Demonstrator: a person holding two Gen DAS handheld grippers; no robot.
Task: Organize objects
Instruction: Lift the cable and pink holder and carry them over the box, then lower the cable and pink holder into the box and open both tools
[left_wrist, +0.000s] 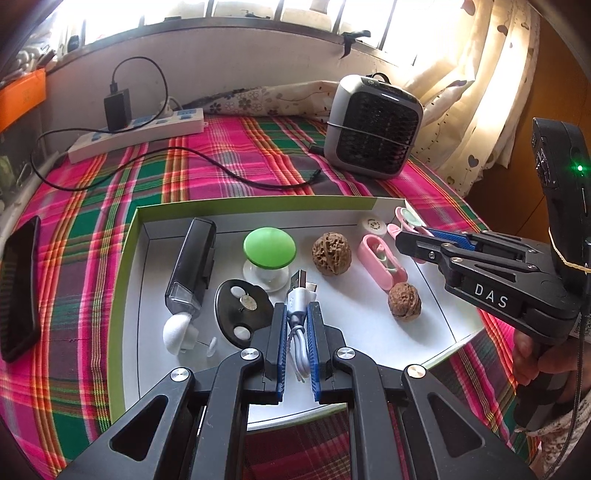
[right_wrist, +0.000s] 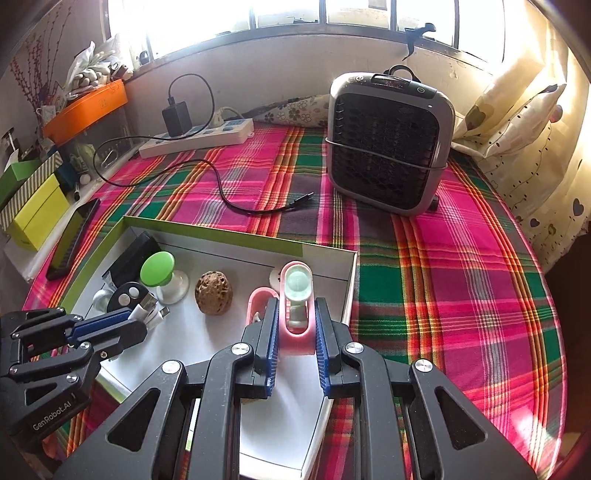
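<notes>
A shallow white box with green rim (left_wrist: 127, 258) (right_wrist: 325, 254) lies on the plaid cloth. My left gripper (left_wrist: 297, 314) is shut on a coiled white USB cable (left_wrist: 300, 295) above the box floor; the cable also shows in the right wrist view (right_wrist: 147, 310). My right gripper (right_wrist: 295, 314) is shut on a pink case with a mint insert (right_wrist: 296, 295), at the box's right side; it also shows in the left wrist view (left_wrist: 408, 218). In the box lie two walnuts (left_wrist: 329, 253) (left_wrist: 404, 301), a green knob (left_wrist: 269, 247), a black device (left_wrist: 192, 266), a black disc (left_wrist: 240, 312) and a second pink case (left_wrist: 380, 262).
A grey heater (right_wrist: 388, 144) stands behind the box on the right. A white power strip (left_wrist: 140, 133) with a black charger and a trailing black cable (left_wrist: 221, 166) lies at the back left. A black phone (left_wrist: 20, 288) lies at the left. Boxes (right_wrist: 37, 206) crowd the left edge.
</notes>
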